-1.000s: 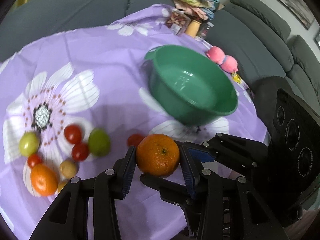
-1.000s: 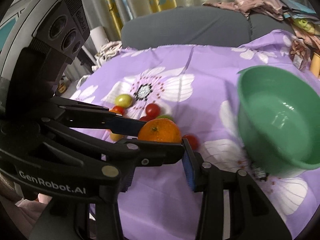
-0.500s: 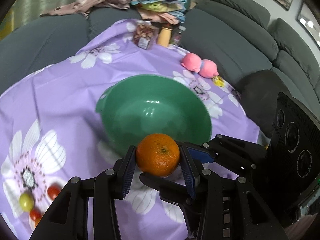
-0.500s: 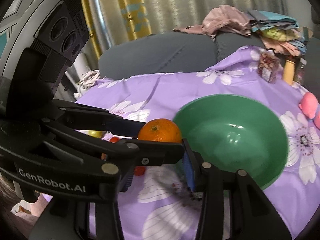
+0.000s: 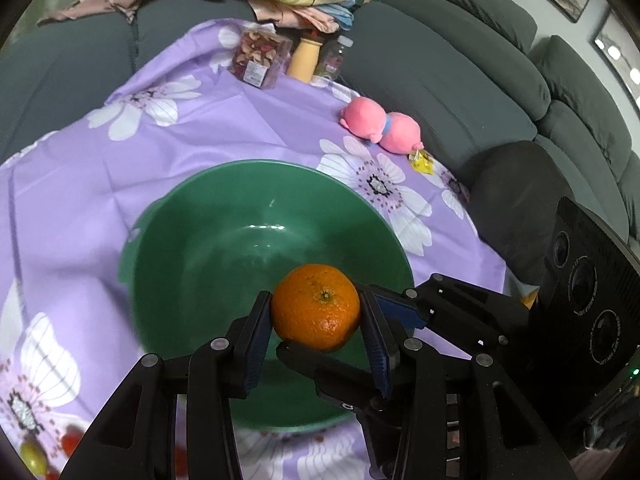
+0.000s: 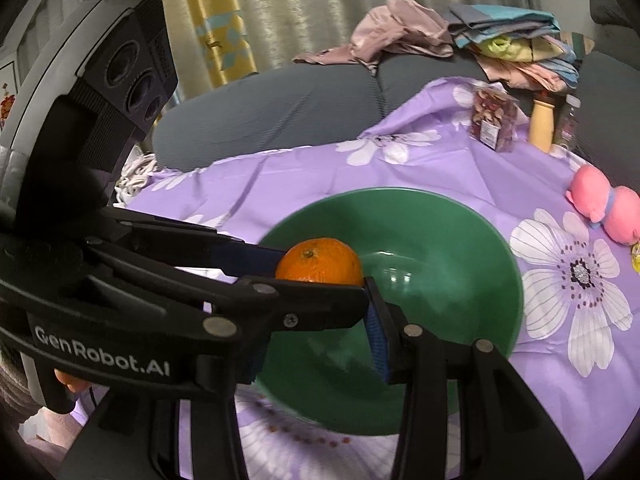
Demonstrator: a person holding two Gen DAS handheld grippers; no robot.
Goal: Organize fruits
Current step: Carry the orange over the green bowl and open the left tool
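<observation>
An orange [image 5: 316,306] hangs over the near inner side of the empty green bowl [image 5: 256,168], which stands on the purple flowered cloth. My left gripper [image 5: 316,320] is shut on the orange, a blue pad on each side. My right gripper [image 6: 316,280] comes in crosswise from the right. One of its fingers lies behind the orange and one under it, and it looks shut on the same orange. In the right wrist view the orange [image 6: 320,260] shows above the left gripper's black fingers, with the bowl [image 6: 500,240] beyond it.
A pink plush toy [image 5: 380,124] lies right of the bowl near the cloth's edge. A snack box [image 5: 260,56] and bottles [image 5: 304,58] stand at the far edge. Small fruits, one yellow-green [image 5: 34,452], lie at the lower left. Grey sofas surround the table.
Both grippers, still closed on the orange, have travelled from above the fruit cluster across the cloth to over the green bowl.
</observation>
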